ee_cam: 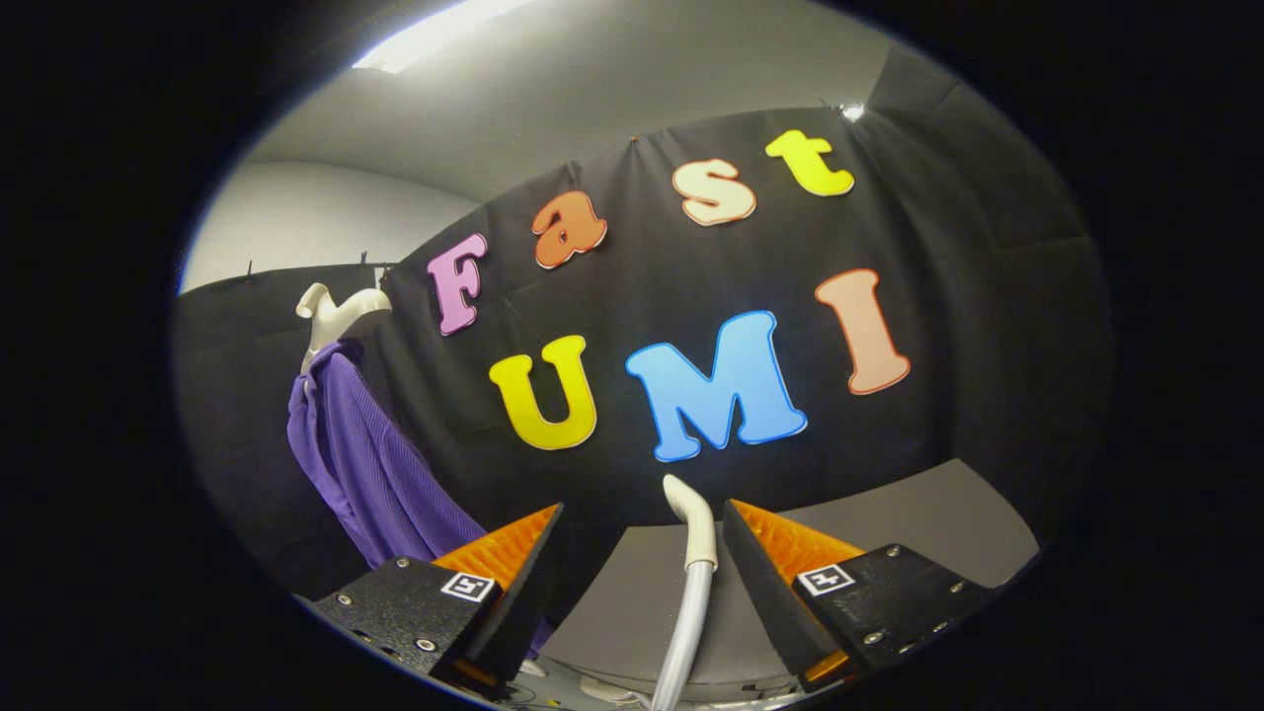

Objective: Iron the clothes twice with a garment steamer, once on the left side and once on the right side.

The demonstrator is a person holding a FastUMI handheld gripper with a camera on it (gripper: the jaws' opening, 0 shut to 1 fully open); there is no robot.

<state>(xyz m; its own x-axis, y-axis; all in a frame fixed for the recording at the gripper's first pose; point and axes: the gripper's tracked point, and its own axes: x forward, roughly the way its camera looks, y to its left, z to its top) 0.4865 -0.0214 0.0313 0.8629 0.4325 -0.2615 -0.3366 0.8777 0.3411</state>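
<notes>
Between the parted gripper (pixel 642 553) fingers, white steamer hose (pixel 691 583); purple ribbed garment (pixel 370 464) beyond.

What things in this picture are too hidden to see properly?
Gripper view:
- Purple garment: its lower part is hidden behind the left finger of the open gripper.
- Hanger: its lower part is covered by the garment, so its shape is unclear.
- Steamer handle and hose: they rise between the fingers, touching neither; the hose's lower end is cut off, so the base is unseen.
- Grey table: partly blocked by the right finger.
</notes>
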